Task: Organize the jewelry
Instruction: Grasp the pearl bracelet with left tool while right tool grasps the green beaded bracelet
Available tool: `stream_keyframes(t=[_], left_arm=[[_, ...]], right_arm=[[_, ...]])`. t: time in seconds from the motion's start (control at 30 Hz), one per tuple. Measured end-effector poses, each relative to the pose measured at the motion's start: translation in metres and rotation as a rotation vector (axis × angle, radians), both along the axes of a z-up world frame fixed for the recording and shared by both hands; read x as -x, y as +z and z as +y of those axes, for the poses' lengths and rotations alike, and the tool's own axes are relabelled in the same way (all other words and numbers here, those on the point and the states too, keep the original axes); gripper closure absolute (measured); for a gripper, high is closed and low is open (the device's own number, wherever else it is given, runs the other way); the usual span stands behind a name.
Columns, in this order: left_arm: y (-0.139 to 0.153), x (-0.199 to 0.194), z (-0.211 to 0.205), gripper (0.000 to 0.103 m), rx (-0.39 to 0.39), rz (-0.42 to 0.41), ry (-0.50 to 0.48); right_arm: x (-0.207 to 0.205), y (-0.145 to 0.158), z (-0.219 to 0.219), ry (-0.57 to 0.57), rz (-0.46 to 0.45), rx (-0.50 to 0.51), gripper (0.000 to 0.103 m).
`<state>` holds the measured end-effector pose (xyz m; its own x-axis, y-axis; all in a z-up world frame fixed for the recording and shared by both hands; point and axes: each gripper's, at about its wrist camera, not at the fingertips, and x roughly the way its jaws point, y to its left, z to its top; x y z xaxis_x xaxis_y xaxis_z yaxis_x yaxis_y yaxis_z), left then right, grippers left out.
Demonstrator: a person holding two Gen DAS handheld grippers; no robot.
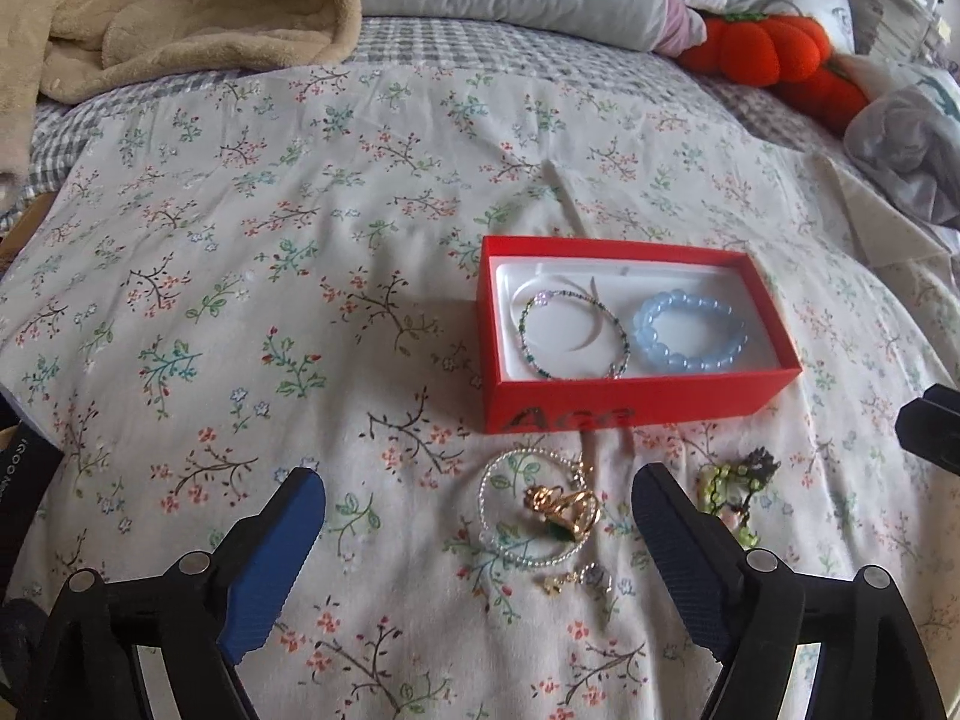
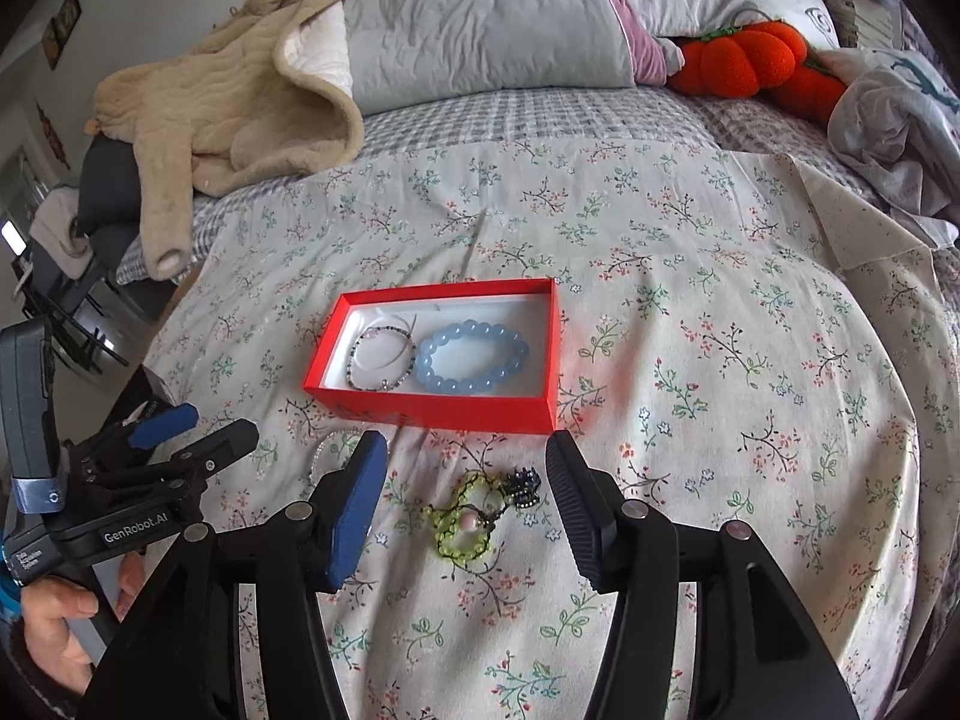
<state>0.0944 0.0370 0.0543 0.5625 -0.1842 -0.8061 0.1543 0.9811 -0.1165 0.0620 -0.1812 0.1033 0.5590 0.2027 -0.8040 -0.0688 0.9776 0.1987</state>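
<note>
While your left tongs hung above the bed, the left wrist view showed their blue pads standing wide apart with nothing clamped between them. Framed in that gap, on the floral cover, lay a loose heap: a clear-bead bracelet ringed around a gold ring cluster, with a small charm just nearer to you. Beyond the heap, slightly to the right, sat the red box, its long axis running across the view, already holding a thin beaded bracelet on the left and a blue bead bracelet on the right. A green beaded piece lay just outside the right pad, so it was not yours to take with this hand. From the right wrist view, your right tongs were also open, moderately, and empty, and that same green beaded piece lay squarely between their pads on the bed, its long axis pointing roughly away from you toward the box. The red box stood just beyond it, a little left of centre, with both bracelets inside. Your left tongs showed at the lower left, with your hand on the grip. As I judged it, each hand was nearer its own pile, so the next pick turned on dropping straight forward and down, right onto the green piece, left onto the bead-and-gold heap.
</note>
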Motion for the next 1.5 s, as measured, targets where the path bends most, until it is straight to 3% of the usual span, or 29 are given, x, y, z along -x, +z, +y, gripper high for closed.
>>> stream_keyframes(t=[0.37,0.87,1.13,1.2,1.3,1.37,1.5], left_arm=[[-0.018,0.042,-0.007,0.015,-0.067,0.002,-0.043],[-0.070,0.052,-0.018,0.015,-0.093,-0.045,-0.098],[-0.078,0.031,-0.008,0.016,0.012,-0.052,-0.096],[-0.080,0.022,0.002,0.019,0.070,-0.037,-0.053],[-0.085,0.006,0.011,0.034,0.144,-0.004,-0.012],[-0.090,-0.005,0.011,0.054,0.152,0.021,0.002],[-0.094,-0.017,0.004,0.068,0.116,0.016,0.013]], right_arm=[[0.040,-0.011,-0.012,-0.030,0.015,0.061,0.035],[0.052,-0.079,-0.019,-0.072,0.085,0.071,0.035],[0.040,-0.105,-0.012,-0.056,0.116,0.078,0.035],[0.038,-0.106,-0.011,-0.053,0.114,0.081,0.035],[0.033,-0.108,-0.009,-0.049,0.108,0.076,0.035],[0.031,-0.108,-0.008,-0.049,0.103,0.068,0.035],[0.026,-0.108,-0.005,-0.048,0.087,0.050,0.035]])
